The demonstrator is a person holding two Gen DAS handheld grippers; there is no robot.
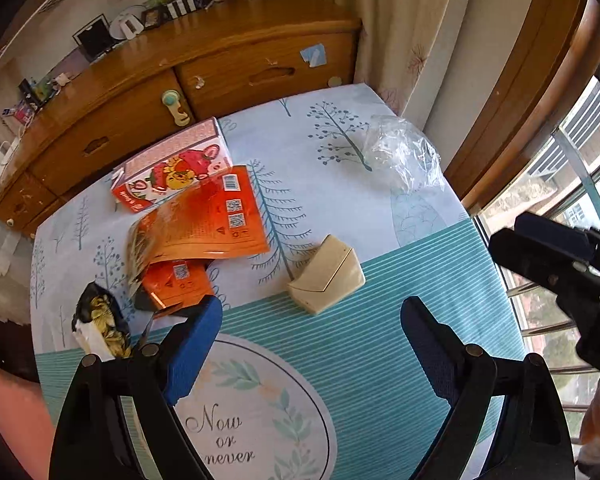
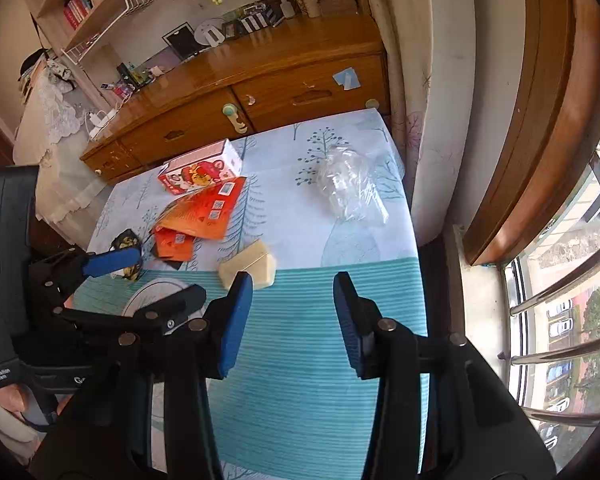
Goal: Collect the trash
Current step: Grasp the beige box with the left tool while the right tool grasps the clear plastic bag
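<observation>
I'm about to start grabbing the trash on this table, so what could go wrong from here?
1. The clear plastic bag lies near the table's far corner; a clumsy grab could push it off.
2. The orange packets overlap each other and the cartoon carton, so one pinch may drag several.
3. Both open grippers, left and right, hover close together and could collide.

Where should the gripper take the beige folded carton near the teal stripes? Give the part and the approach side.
Grip the beige carton across its raised folded ridge, coming from above. It lies flattened and tilted on the tablecloth, apart from the orange wrappers, so its upper fold is the only edge standing clear. The open left gripper is probably nearest.
</observation>
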